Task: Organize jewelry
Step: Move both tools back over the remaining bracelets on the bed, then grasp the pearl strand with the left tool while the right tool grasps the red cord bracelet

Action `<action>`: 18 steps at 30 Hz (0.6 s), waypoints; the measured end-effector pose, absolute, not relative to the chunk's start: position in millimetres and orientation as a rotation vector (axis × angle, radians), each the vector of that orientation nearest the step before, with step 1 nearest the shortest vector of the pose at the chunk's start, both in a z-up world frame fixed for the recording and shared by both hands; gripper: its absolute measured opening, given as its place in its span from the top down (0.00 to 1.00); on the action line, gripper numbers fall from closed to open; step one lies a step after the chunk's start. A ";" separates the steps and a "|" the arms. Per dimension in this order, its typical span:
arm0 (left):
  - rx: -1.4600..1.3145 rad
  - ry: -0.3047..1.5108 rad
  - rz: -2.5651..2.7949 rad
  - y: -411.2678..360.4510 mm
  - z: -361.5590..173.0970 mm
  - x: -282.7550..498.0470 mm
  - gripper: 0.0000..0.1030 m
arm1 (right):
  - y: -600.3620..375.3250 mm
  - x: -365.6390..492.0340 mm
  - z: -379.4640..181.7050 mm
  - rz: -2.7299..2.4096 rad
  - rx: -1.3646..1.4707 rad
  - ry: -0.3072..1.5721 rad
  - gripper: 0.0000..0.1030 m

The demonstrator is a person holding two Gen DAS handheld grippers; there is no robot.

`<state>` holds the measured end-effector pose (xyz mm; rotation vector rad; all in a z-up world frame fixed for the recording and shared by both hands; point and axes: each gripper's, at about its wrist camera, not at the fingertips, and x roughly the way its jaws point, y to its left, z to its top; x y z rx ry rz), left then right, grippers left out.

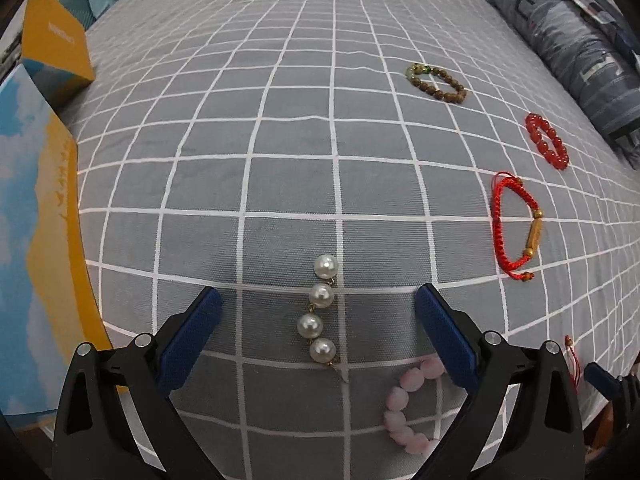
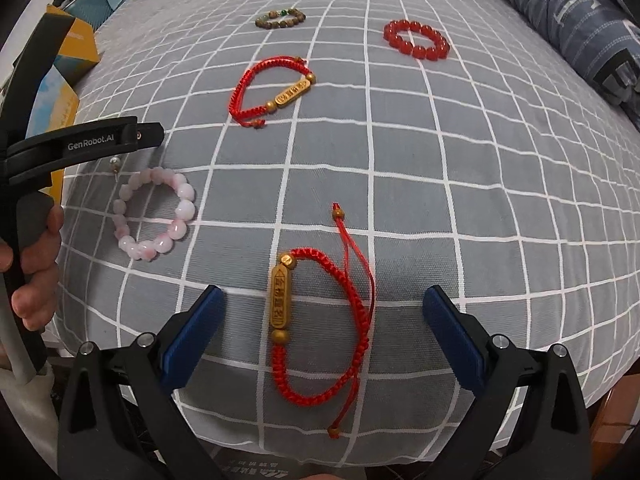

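Both hand-held grippers hang over a bed (image 1: 280, 160) covered in grey cloth with a white grid, and both are spread wide, grasping nothing. The left hand-held gripper (image 1: 318, 304) has a short string of four pearls (image 1: 319, 308) lying on the cloth between its blue fingers, touching neither. A pink bead bracelet (image 1: 408, 404) lies just beside its right finger, partly hidden by it. The right hand-held gripper (image 2: 324, 304) frames a red cord bracelet with a gold bar (image 2: 320, 336), flat on the bed in the gap between the fingers, clear of both.

Farther out lie a second red cord bracelet (image 2: 272, 92), then a red bead bracelet (image 2: 416, 40) and a brown bead bracelet (image 2: 281, 18), all well apart. At the bed's left edge stand a blue-and-yellow box (image 1: 36, 240) and a yellow box (image 1: 56, 48); their contents cannot be seen. A folded blue quilt (image 1: 560, 28) lies along the right side.
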<state>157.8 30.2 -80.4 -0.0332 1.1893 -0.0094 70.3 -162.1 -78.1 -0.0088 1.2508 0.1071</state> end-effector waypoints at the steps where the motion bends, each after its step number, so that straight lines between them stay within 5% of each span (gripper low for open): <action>1: -0.032 1.193 -0.004 30.5 -80.5 157.9 0.11 | -162.6 70.4 -79.2 0.103 -0.006 1.256 0.09; 5: -0.016 1.212 -0.005 27.5 -81.0 160.4 0.25 | -163.7 72.2 -80.1 0.102 -0.002 1.262 0.19; 18: -0.025 1.248 -0.014 29.0 -72.6 147.3 0.75 | -164.5 71.2 -75.4 0.069 -0.019 1.250 0.74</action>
